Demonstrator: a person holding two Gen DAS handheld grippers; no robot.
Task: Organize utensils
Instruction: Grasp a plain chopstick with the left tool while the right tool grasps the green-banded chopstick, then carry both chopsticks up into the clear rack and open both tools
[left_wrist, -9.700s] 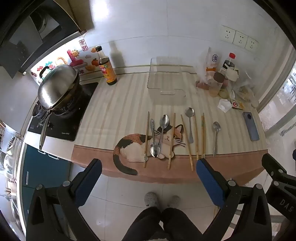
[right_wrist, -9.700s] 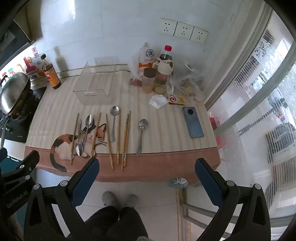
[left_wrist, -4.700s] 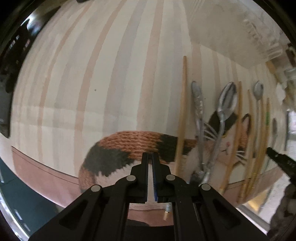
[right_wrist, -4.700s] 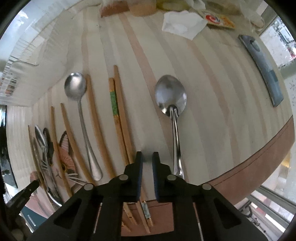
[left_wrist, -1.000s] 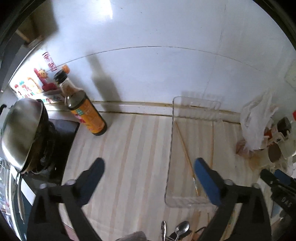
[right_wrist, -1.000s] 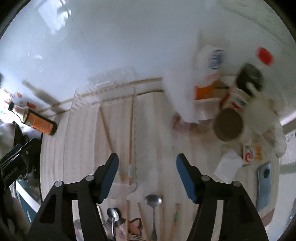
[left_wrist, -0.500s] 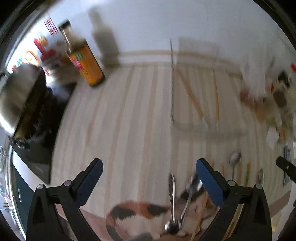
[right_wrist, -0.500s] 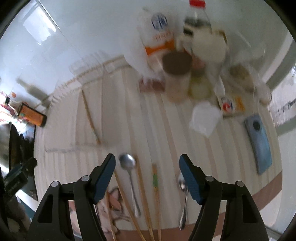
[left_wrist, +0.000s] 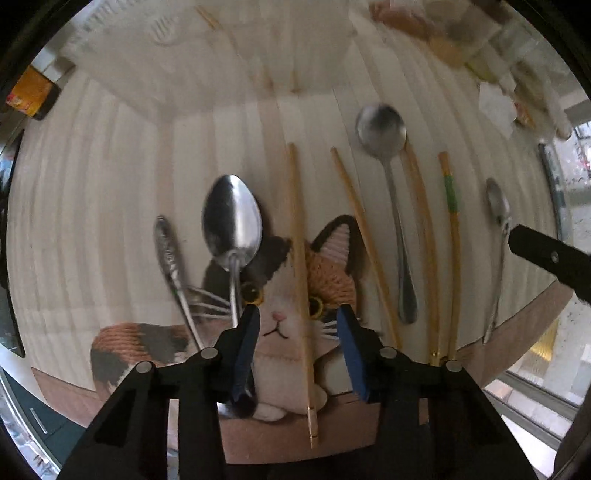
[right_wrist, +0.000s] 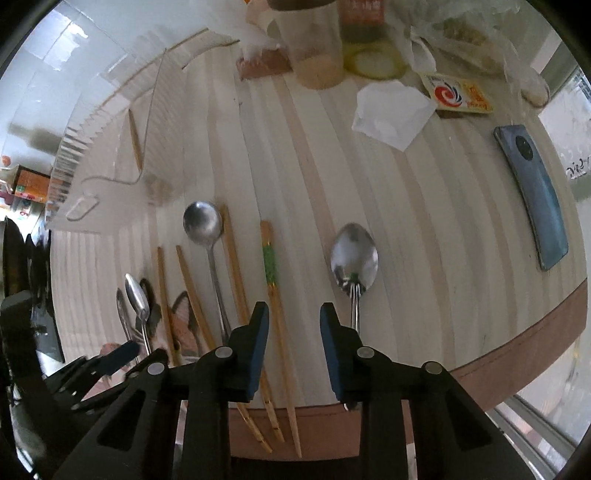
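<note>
Spoons and wooden chopsticks lie in a row on a striped cat-print mat (left_wrist: 110, 192). My left gripper (left_wrist: 297, 319) is open, low over the mat, its fingers on either side of a plain chopstick (left_wrist: 300, 258); a large spoon (left_wrist: 232, 225) lies just left. My right gripper (right_wrist: 293, 314) is open over the mat's front edge, a green-banded chopstick (right_wrist: 271, 273) between its fingers and a spoon (right_wrist: 354, 258) beside the right one. A clear plastic tray (right_wrist: 110, 122) at the back holds two chopsticks (right_wrist: 135, 138).
A phone (right_wrist: 532, 195), a crumpled tissue (right_wrist: 391, 110), a packet (right_wrist: 458, 96), a jar (right_wrist: 314, 44) and bags crowd the back right. A sauce bottle (left_wrist: 31, 94) stands at the far left. The mat's brown front edge (right_wrist: 517, 350) overhangs the counter.
Both grippers have come down from above the tray towards the utensil row and have narrowed from wide open. The tray now holds two chopsticks taken from the row.
</note>
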